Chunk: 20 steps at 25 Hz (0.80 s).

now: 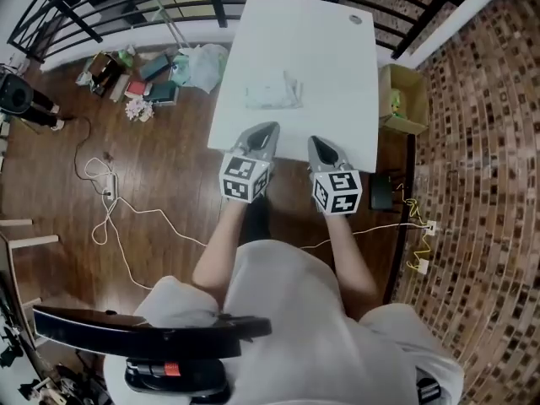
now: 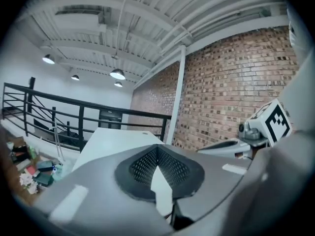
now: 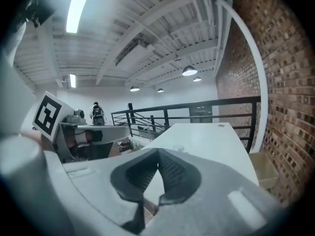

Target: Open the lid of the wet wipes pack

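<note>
The wet wipes pack (image 1: 272,91) is a pale, translucent packet that lies flat near the middle of the white table (image 1: 337,74); its lid is too small to make out. Both grippers hover at the table's near edge, short of the pack and apart from it. My left gripper (image 1: 268,128) (image 2: 157,149) has its tips together and holds nothing. My right gripper (image 1: 314,141) (image 3: 158,152) is likewise shut and empty. In each gripper view the jaws point along the tabletop toward the far railing.
A cardboard box (image 1: 403,99) stands on the floor by the table's right side. Bags and clutter (image 1: 152,74) lie left of the table, and cables (image 1: 110,197) run across the wood floor. A black railing (image 1: 126,2) borders the far side. A chair back (image 1: 152,336) is at the bottom.
</note>
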Each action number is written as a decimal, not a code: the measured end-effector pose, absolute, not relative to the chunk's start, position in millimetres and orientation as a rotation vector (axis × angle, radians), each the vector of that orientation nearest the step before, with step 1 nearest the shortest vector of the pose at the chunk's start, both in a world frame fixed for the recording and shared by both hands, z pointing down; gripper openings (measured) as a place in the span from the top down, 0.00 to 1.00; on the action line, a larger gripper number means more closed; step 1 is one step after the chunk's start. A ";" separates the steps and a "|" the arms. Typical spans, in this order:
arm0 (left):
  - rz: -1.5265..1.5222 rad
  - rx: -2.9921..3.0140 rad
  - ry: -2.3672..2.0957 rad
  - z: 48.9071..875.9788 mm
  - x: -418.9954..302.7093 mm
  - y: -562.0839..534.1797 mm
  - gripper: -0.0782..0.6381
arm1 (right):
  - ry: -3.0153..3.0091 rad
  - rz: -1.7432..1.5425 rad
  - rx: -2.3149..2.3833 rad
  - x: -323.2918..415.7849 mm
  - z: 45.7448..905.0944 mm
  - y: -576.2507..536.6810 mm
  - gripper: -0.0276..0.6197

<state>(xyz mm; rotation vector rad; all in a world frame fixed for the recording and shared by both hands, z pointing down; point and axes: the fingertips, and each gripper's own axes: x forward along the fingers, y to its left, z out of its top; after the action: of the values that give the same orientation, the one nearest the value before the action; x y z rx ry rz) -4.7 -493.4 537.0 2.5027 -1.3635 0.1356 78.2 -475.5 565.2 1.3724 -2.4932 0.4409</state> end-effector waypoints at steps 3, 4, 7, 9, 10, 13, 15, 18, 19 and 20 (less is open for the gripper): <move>0.056 2.497 -1.476 505.7 12.9 -434.7 0.87 | -2.572 0.468 1.398 103.0 545.0 -416.2 0.97; 0.051 2.505 -1.505 495.4 16.7 -420.1 0.87 | -2.594 0.469 1.409 108.4 535.1 -403.4 0.97; 0.044 2.515 -1.571 464.9 20.8 -380.4 0.87 | -2.657 0.459 1.388 109.5 502.7 -368.7 0.97; 0.041 2.523 -1.608 448.6 21.2 -356.8 0.87 | -2.688 0.415 1.360 103.4 482.1 -348.1 0.97; 0.034 2.523 -1.637 441.6 20.8 -347.9 0.87 | -2.694 0.388 1.358 100.8 472.9 -340.9 0.97; 0.015 2.522 -1.693 420.2 22.6 -328.3 0.87 | -2.678 0.295 1.370 95.7 451.9 -328.6 0.97; 0.004 2.566 -1.684 407.5 25.2 -320.8 0.87 | -2.661 0.248 1.407 95.1 441.5 -324.7 0.97; -0.033 2.628 -1.663 393.5 24.4 -312.3 0.87 | -2.634 0.244 1.466 94.9 432.7 -318.4 0.97; -0.047 2.640 -1.663 389.8 22.7 -308.8 0.87 | -2.631 0.233 1.469 92.6 430.3 -315.7 0.97; -0.061 2.650 -1.668 386.8 20.1 -306.5 0.87 | -2.632 0.212 1.465 89.0 427.4 -313.9 0.97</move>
<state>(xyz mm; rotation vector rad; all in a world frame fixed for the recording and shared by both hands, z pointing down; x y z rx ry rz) 20.1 -306.5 386.8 2.6499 -1.6678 -0.0606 89.0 -313.9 427.4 1.4652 -2.6318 0.2122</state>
